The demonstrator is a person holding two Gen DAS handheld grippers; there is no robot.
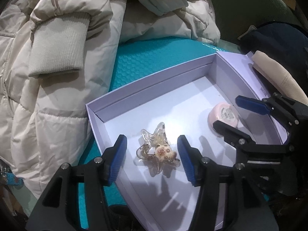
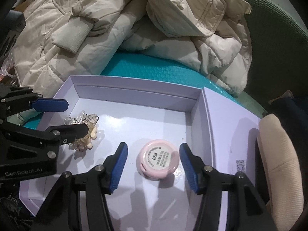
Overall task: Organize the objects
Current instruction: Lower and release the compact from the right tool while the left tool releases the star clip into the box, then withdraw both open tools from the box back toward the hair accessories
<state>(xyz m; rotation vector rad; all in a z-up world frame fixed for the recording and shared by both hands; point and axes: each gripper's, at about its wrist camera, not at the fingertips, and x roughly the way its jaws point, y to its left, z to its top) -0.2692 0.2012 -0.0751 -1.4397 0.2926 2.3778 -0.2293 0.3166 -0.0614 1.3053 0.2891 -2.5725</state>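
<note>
Box [image 1: 146, 88] first, from my left camera. It is white and open, and it sits on a teal mat [image 1: 146, 65] with a puffy cream coat [image 1: 57, 57] behind it at ten o'clock. My left tongs [image 1: 152, 157] are spread apart. A clear hair clip [image 1: 157, 152] with a tiny bear on it lies flat on the box floor, right between the two blue pads. The pads do not touch it. The clip's long side runs from twelve o'clock down to six, so it points away from me, in line with the tongs. At three o'clock I see my right tongs [image 1: 231, 113] over a little pink jar [image 1: 224, 117].

Now my right camera. My right tongs [image 2: 153, 161] are spread apart too. The pink jar [image 2: 156, 161] stands on the box floor [image 2: 146, 119] right between the pads, with gaps on both sides. It is round, so it has no long side. A white label faces up. At nine o'clock my left tongs [image 2: 75, 115] hang over the hair clip [image 2: 84, 132].

I think both things are already inside the box, so each hand is nearest to its own thing. If I want more things, I must lift straight up so I do not bump them.
</note>
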